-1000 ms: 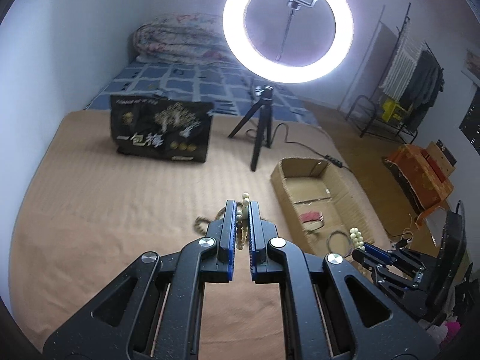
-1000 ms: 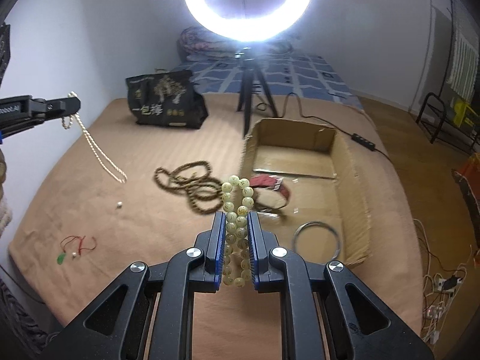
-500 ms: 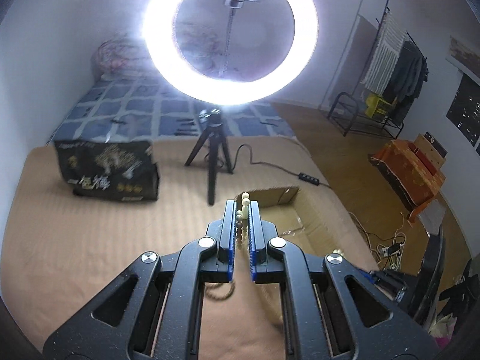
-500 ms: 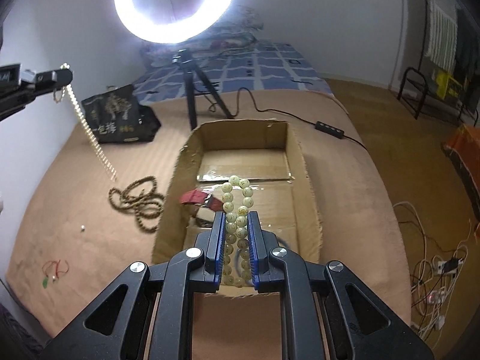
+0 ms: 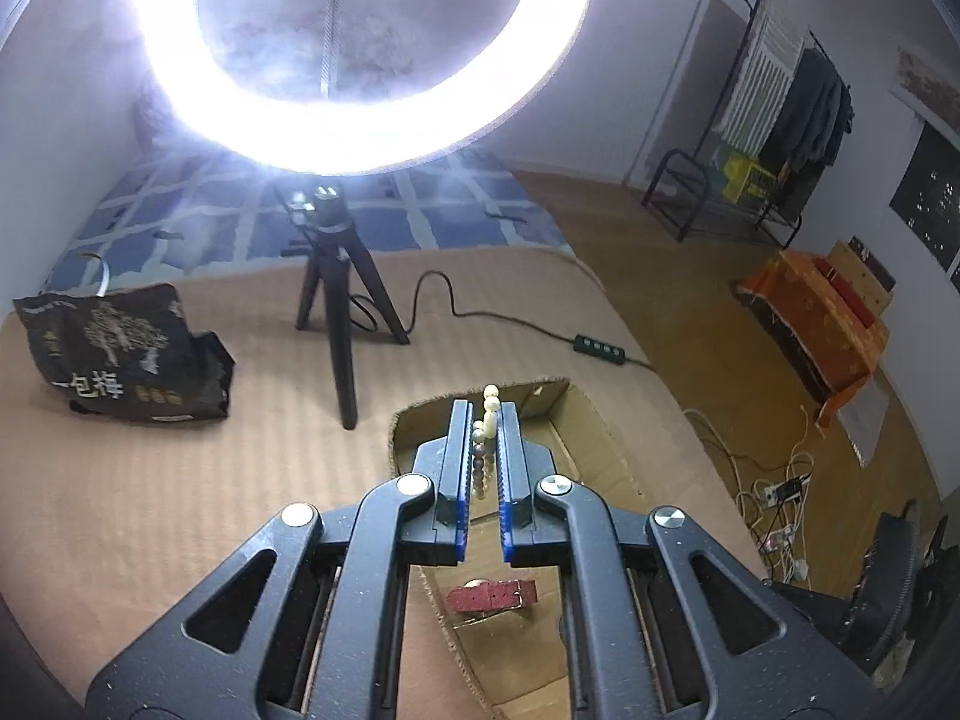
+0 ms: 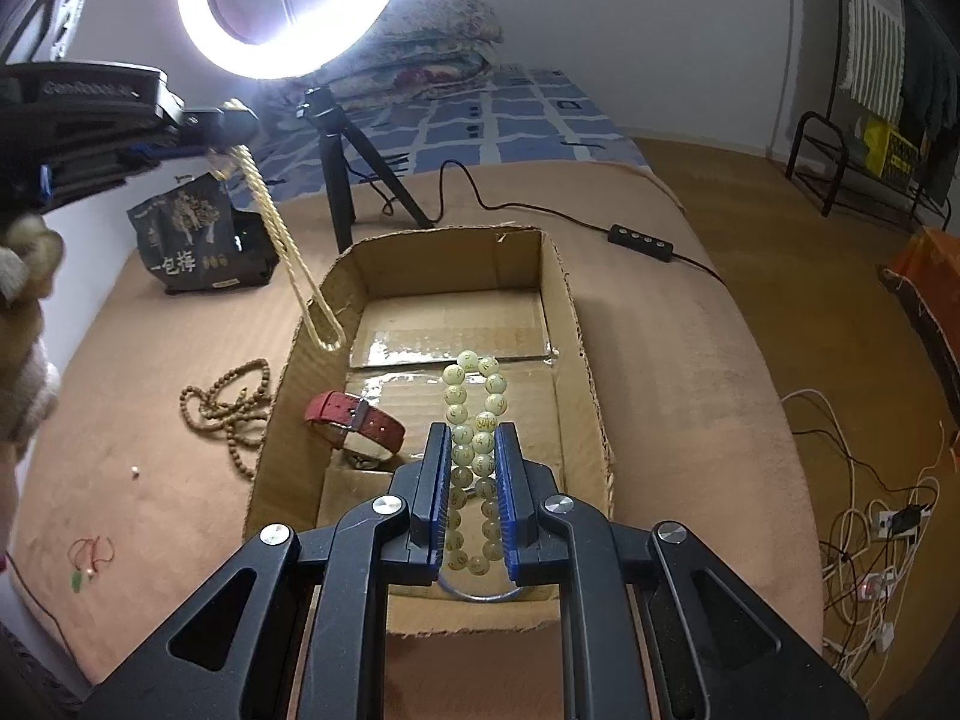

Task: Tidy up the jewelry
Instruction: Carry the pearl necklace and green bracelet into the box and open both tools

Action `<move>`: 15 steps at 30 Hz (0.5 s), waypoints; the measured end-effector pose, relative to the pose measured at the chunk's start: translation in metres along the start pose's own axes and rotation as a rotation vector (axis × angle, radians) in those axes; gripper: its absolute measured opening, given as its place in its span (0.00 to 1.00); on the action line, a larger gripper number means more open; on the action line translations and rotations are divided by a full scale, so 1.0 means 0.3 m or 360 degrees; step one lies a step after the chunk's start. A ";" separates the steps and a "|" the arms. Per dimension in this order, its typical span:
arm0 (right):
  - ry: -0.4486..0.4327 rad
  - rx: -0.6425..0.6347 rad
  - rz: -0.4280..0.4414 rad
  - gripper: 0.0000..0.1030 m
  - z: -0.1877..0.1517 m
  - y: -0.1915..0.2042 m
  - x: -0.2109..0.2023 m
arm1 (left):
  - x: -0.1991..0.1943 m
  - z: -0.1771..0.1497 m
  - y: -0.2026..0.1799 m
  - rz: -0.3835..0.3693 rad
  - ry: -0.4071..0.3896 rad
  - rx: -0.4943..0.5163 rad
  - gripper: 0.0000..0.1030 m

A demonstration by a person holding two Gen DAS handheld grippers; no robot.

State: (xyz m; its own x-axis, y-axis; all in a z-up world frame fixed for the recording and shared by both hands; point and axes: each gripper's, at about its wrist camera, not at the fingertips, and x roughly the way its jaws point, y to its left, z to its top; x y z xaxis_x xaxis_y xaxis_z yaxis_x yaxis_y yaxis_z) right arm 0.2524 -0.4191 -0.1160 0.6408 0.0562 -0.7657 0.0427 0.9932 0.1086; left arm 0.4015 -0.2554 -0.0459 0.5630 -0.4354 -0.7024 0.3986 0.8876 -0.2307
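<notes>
Item: my R gripper (image 6: pixel 473 492) clamps bead bracelet (image 6: pixel 474 414) over box (image 6: pixel 576 324), L gripper (image 5: pixel 481 462) clamps pearl strand (image 5: pixel 487 420) w/ loop dangling at box's L wall, both poised, I judge, for drop-in.

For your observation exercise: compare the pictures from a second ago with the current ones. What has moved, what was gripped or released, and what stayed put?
Both grippers have travelled from over the blanket to above the cardboard box. The left gripper carried its pearl necklace to the box's left wall; the right gripper brought the green bead bracelet over the box floor. Nothing was released. The red watch, brown beads and black bag stayed put.
</notes>
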 end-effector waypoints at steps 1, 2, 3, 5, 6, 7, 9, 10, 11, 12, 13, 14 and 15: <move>0.0006 0.0005 -0.0003 0.12 -0.001 -0.002 0.008 | 0.019 -0.007 -0.006 0.0005 0.0015 0.0009 0.05; 0.0015 0.0007 -0.0005 0.12 -0.001 -0.003 0.018 | 0.029 -0.010 -0.010 0.0008 0.0024 0.0013 0.05; 0.0023 0.0009 -0.0005 0.12 -0.004 -0.004 0.028 | 0.045 -0.018 -0.015 0.0009 0.0039 0.0017 0.05; 0.0043 0.0002 -0.0015 0.12 -0.008 -0.005 0.050 | 0.069 -0.032 -0.018 0.0006 0.0072 0.0024 0.05; 0.0051 0.0000 -0.0021 0.12 -0.009 -0.005 0.057 | 0.081 -0.038 -0.017 0.0008 0.0088 0.0033 0.05; 0.0056 0.0001 -0.0024 0.12 -0.011 -0.006 0.063 | 0.087 -0.044 -0.019 0.0017 0.0093 0.0042 0.05; 0.0065 0.0013 -0.0020 0.12 -0.012 -0.011 0.071 | 0.099 -0.055 -0.023 0.0028 0.0105 0.0063 0.05; 0.0068 0.0016 -0.0017 0.12 -0.011 -0.014 0.074 | 0.104 -0.060 -0.023 0.0034 0.0111 0.0068 0.05; 0.0068 0.0016 -0.0017 0.12 -0.010 -0.016 0.076 | 0.106 -0.060 -0.020 0.0035 0.0113 0.0068 0.05; 0.0069 0.0018 -0.0021 0.12 -0.009 -0.016 0.079 | 0.109 -0.063 -0.020 0.0034 0.0118 0.0071 0.05; 0.0070 0.0021 -0.0023 0.12 -0.008 -0.016 0.081 | 0.110 -0.062 -0.021 0.0033 0.0124 0.0076 0.05; 0.0072 0.0025 -0.0023 0.13 -0.008 -0.017 0.082 | 0.111 -0.063 -0.022 0.0032 0.0129 0.0081 0.05; 0.0073 0.0028 -0.0017 0.14 -0.007 -0.017 0.084 | 0.111 -0.065 -0.023 0.0031 0.0130 0.0087 0.05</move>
State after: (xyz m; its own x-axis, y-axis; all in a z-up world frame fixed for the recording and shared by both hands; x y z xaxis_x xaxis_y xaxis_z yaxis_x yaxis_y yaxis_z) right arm 0.2667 -0.4225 -0.1371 0.6043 0.0507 -0.7952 0.0630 0.9918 0.1111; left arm 0.4035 -0.2731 -0.0808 0.5108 -0.4026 -0.7596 0.4286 0.8852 -0.1810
